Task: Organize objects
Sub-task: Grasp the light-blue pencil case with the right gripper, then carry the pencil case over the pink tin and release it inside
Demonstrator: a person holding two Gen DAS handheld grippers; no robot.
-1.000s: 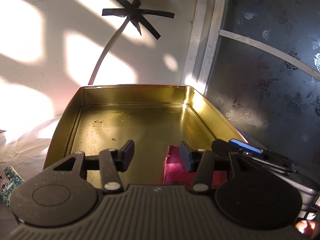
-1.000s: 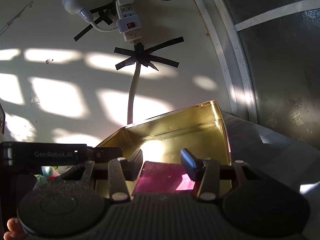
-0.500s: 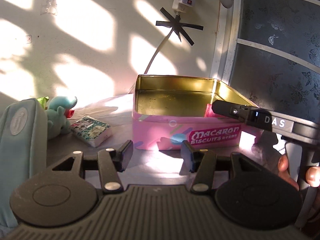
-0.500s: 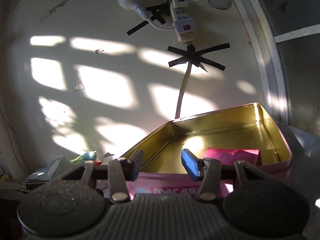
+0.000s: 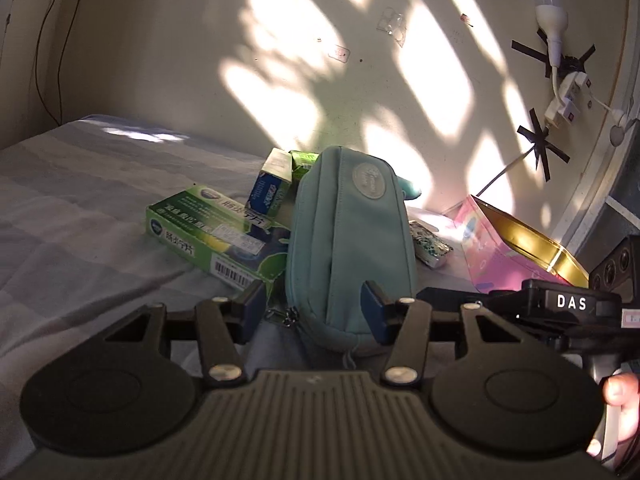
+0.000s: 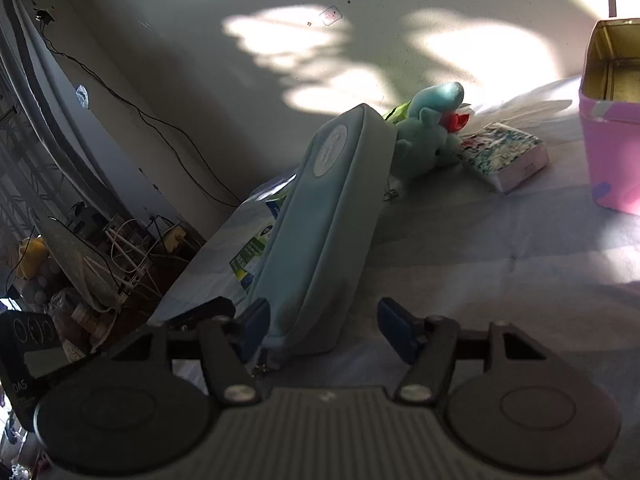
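Left wrist view: left gripper (image 5: 314, 312) spread; teal pouch (image 5: 350, 240) between its fingers, unpinched; green carton (image 5: 216, 236) ahead-left; pink tin (image 5: 516, 248) far right.

Right wrist view: right gripper (image 6: 324, 330) spread; teal pouch (image 6: 320, 224) by left finger; plush toy (image 6: 428, 128) and pink tin (image 6: 612, 120) ahead-right.

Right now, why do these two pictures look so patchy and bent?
Left wrist view: hard sunlight throws bright patches and soft shadows on the wall, and the fisheye lens bows the edges. Right wrist view: the teal pouch lies mostly in shade, the pink tin is sunlit, and the corners go dark and slightly blurred.
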